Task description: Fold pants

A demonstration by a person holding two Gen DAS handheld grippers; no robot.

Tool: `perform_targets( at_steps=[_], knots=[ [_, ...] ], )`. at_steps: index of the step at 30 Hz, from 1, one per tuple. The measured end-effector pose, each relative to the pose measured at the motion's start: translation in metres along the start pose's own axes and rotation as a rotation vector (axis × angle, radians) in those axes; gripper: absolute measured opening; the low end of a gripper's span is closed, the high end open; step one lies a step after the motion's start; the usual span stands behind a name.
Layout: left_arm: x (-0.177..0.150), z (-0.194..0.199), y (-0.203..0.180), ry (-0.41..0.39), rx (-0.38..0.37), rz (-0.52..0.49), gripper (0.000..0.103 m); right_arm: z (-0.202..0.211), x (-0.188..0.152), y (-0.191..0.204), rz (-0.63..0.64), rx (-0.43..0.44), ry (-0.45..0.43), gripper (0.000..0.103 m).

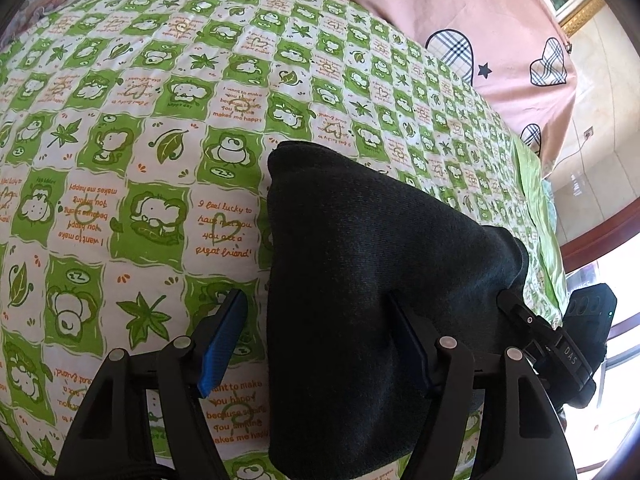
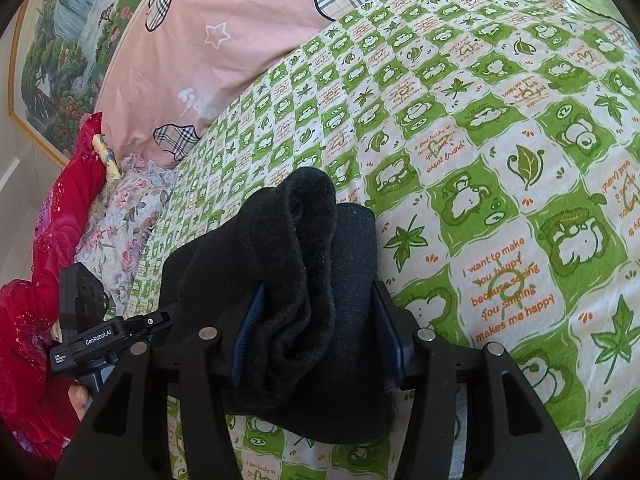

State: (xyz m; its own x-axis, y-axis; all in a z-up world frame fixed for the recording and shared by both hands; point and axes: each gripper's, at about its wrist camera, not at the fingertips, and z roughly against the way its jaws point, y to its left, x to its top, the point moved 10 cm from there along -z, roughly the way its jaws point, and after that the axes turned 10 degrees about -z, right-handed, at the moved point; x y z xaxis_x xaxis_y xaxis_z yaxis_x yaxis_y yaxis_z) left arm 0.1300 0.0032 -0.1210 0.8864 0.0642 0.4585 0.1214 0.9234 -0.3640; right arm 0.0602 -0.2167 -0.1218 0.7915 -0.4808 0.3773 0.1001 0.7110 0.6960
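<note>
The black pants [image 1: 372, 280] lie folded in a compact bundle on the green and white patterned bedsheet [image 1: 140, 160]. My left gripper [image 1: 320, 332] is open, its jaws wide apart; the pants' left edge lies between the blue pads [image 1: 224, 344] without being pinched. In the right wrist view the pants [image 2: 304, 280] show as a thick bunched stack. My right gripper [image 2: 316, 320] straddles this stack with its jaws apart and looks open. The other gripper shows at the right edge of the left wrist view [image 1: 560, 344] and at the left of the right wrist view [image 2: 100, 332].
A pink pillow with plaid hearts [image 1: 460, 20] lies at the head of the bed, also in the right wrist view [image 2: 220, 40]. A red cloth [image 2: 36, 280] and floral fabric [image 2: 128, 216] lie at the bed's side. A framed landscape picture [image 2: 56, 60] hangs on the wall.
</note>
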Motion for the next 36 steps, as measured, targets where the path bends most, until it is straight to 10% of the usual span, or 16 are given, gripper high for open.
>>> perform_targets(
  at_steps=[20, 36],
  knots=[
    [0.002, 0.026, -0.013, -0.039, 0.003, -0.061, 0.029, 0.008, -0.001, 0.029, 0.029, 0.057, 0.008, 0.045],
    [0.022, 0.128, 0.077, -0.189, 0.095, 0.05, 0.028, -0.045, -0.006, 0.141, 0.114, 0.248, 0.089, 0.043]
  ],
)
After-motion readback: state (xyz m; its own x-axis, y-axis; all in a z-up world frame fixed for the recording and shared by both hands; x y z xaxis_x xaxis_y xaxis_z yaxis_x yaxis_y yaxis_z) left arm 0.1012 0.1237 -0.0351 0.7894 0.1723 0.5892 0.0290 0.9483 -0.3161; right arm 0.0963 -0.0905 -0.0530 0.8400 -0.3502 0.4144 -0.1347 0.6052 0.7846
